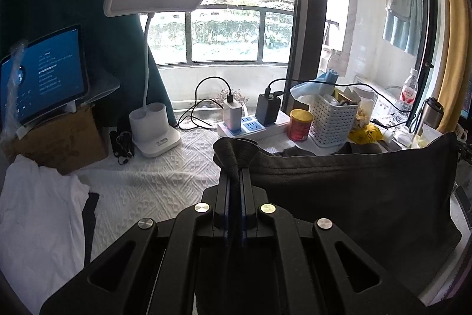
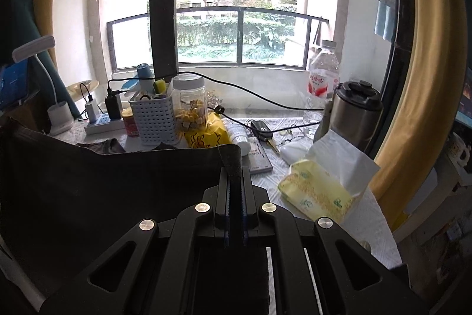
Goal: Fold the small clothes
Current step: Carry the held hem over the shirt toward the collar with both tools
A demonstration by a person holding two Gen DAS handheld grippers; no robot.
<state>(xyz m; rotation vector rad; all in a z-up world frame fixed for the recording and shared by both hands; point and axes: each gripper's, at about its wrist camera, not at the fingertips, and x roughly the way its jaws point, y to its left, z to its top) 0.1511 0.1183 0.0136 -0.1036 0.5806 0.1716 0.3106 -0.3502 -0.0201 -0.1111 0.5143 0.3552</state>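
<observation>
A dark grey garment [image 1: 354, 197] hangs stretched between both grippers above the white textured table cover [image 1: 153, 179]. My left gripper [image 1: 235, 171] is shut on its left top corner, which bunches above the fingertips. My right gripper [image 2: 235, 171] is shut on the other top corner; the cloth [image 2: 118, 191] spreads to the left in the right wrist view. A white garment [image 1: 38, 211] lies at the table's left, over a dark piece [image 1: 90, 220].
At the back stand a white desk lamp [image 1: 153, 132], a tablet [image 1: 41, 76] on a cardboard box, a power strip [image 1: 250, 129] with chargers, a red can [image 1: 299, 126], a white basket [image 1: 333, 120]. A jar [image 2: 188, 105], bottle [image 2: 323, 73], steel flask [image 2: 354, 114] and tissue pack [image 2: 318, 194] stand right.
</observation>
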